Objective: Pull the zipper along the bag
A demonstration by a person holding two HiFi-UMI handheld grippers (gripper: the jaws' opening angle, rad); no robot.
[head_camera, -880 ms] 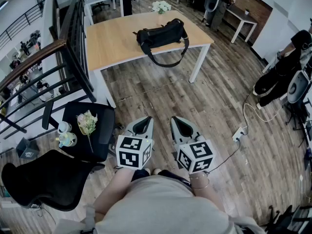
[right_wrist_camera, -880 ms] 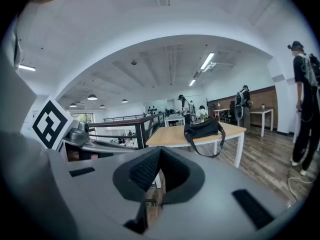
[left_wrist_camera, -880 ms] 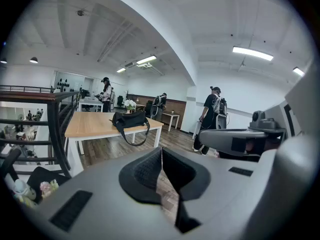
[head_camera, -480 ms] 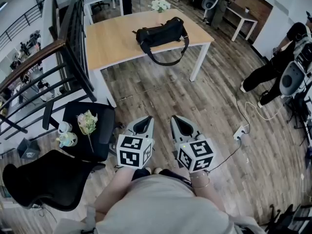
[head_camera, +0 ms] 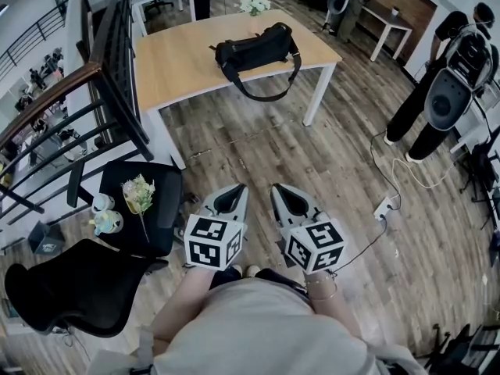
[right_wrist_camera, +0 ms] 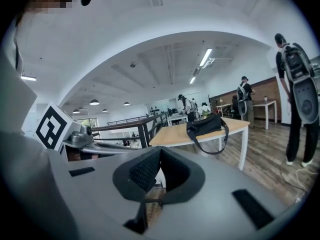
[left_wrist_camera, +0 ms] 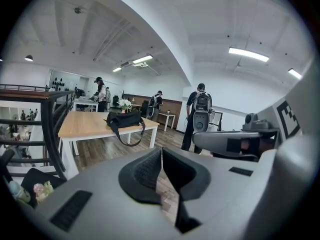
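Light wooden table [head_camera: 180, 61] on white legs stands on plank floor [head_camera: 328, 162]; white flowers [head_camera: 255, 5] at its far edge. Black railing [head_camera: 117, 76] runs along the left. Near left: black office chair [head_camera: 74, 287], beside it a black seat [head_camera: 166, 209] carrying a flower bunch [head_camera: 139, 195] and two cups [head_camera: 107, 223]. Right: person in black [head_camera: 418, 112], grey device [head_camera: 445, 92] on the back. White power strip [head_camera: 383, 208] lies on the floor.

A pale wooden table [head_camera: 176, 65] is standing on a grey-brown plank floor [head_camera: 328, 162]. A black railing [head_camera: 117, 61] is running along the table's left side, and a black office chair [head_camera: 74, 291] is sitting nearer than the table. A person [head_camera: 414, 109] is standing right of the table. Strip lights [left_wrist_camera: 248, 54] are glowing on the white ceiling above it.
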